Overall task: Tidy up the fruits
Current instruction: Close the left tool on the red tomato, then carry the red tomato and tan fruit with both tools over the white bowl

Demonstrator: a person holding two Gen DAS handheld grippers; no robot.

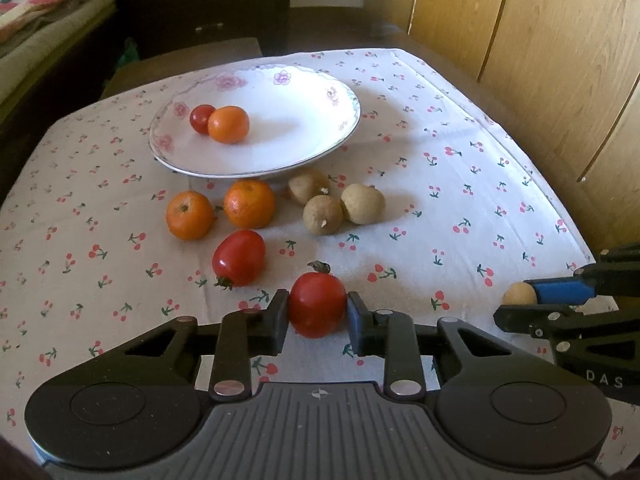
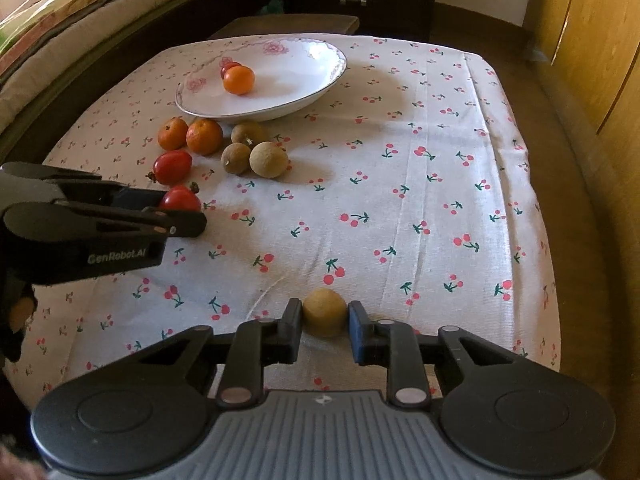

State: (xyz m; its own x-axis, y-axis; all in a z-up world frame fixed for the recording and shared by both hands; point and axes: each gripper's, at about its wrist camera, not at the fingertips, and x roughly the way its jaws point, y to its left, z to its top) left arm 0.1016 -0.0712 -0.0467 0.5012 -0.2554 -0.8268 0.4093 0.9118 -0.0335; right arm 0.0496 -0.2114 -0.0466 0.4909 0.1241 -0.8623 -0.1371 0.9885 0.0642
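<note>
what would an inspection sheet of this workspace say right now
surface: cherry-print tablecloth, wrinkled at its edges
job's things: plate holds one orange and one small tomato; two oranges, one tomato and three brown fruits lie loose beside it
clutter: nothing seen
grippers: left gripper shut on a tomato; right gripper shut on a brown fruit
cables: nothing seen
surroundings: wooden panels, dark drawers, bedding

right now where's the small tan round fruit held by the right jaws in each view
Left wrist view: small tan round fruit at the far right edge, between the right gripper's jaws.
Right wrist view: bottom centre, clamped between the jaws.
Shared landmark: the white floral plate at the table's far side.
</note>
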